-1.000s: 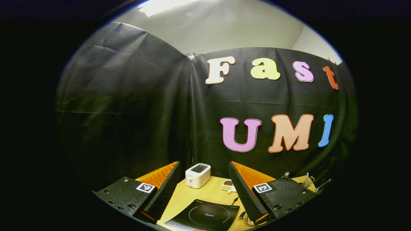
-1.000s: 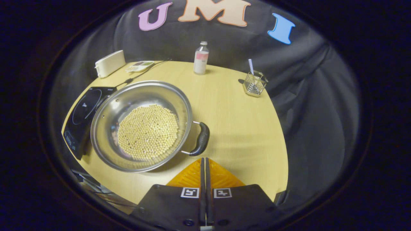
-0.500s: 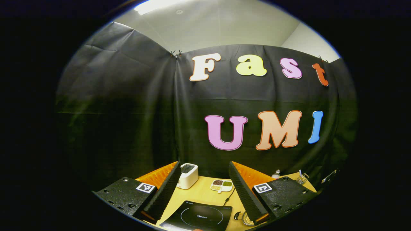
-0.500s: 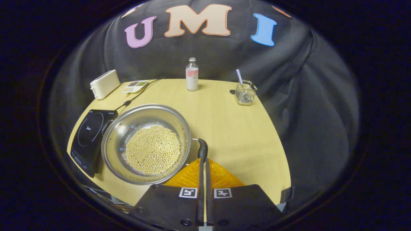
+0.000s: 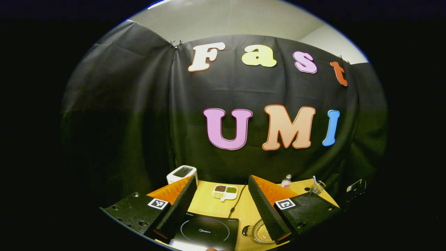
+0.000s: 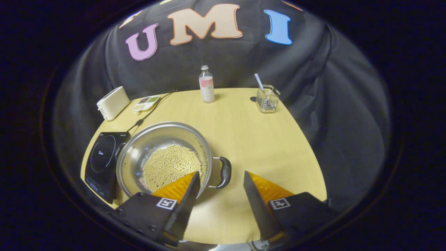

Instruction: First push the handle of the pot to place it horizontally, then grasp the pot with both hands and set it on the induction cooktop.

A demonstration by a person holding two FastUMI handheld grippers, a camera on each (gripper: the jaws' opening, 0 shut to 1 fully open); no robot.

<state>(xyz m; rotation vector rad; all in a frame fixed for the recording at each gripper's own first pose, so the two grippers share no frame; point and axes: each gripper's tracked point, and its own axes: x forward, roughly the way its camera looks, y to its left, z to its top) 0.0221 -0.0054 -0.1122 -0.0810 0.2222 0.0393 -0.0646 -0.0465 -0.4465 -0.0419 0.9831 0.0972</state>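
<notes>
A steel pot holding pale round beans sits on the yellow table, its dark right handle lying flat. The black induction cooktop lies just left of the pot. My right gripper stands open, its fingers to either side of that handle without touching it. In the left gripper view, my left gripper is open and raised above the table, with the cooktop between its fingers and the pot with its left handle partly behind the right finger.
A white toaster and a small divided dish stand at the back left, with the cooktop's cord running past them. A bottle and a wire holder stand at the back. Bare table lies to the pot's right.
My right gripper went from shut to open and now brackets the pot's right handle. The left gripper swung right and tilted down, bringing the cooktop and pot more into view.
</notes>
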